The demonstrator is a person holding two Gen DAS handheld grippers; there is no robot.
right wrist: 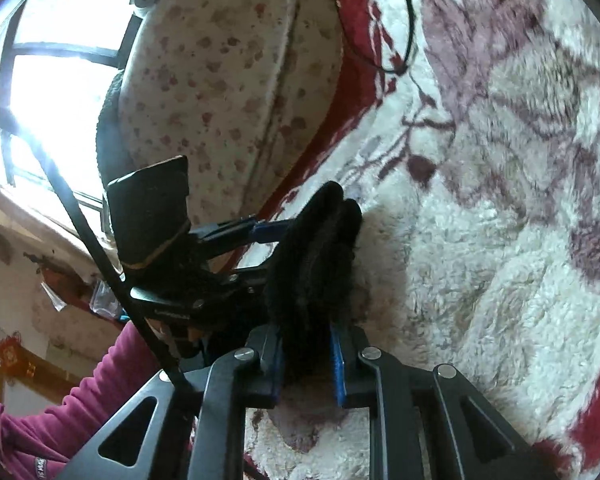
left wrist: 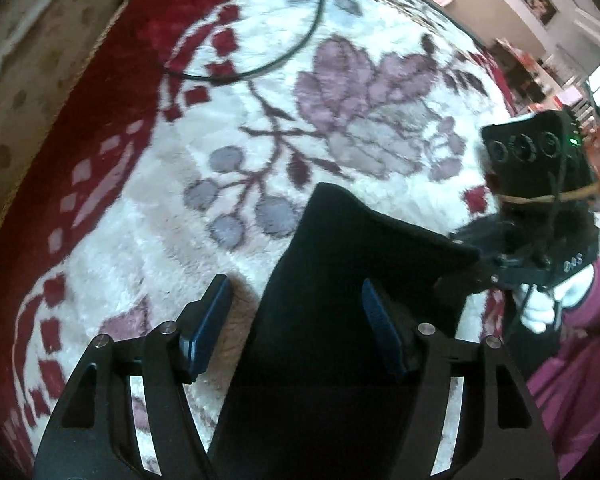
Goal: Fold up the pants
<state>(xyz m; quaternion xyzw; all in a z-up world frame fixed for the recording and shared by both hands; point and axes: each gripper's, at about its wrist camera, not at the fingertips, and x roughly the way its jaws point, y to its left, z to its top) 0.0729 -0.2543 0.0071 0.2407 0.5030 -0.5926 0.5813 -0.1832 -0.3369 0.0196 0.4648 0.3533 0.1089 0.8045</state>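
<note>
The black pants (left wrist: 332,320) lie on a white fleece blanket (left wrist: 160,200), with one end lifted toward the right. My left gripper (left wrist: 295,282) stands open over the pants' left edge. One blue pad is over the fabric and the other over the blanket, and neither presses. At the right, my right gripper (left wrist: 476,260) pinches the raised corner. In the right wrist view my right gripper (right wrist: 306,344) is shut on a bunched fold of the pants (right wrist: 312,260). The left gripper (right wrist: 266,248) sits open just beyond that fold.
The blanket (right wrist: 500,240) has a red border and mauve flowers. A thin black cable (left wrist: 312,40) loops across its far part. A spotted cushion (right wrist: 228,80) lies along the blanket's edge, by a bright window (right wrist: 52,60). A magenta sleeve (left wrist: 580,340) and white glove (left wrist: 540,308) are at the right.
</note>
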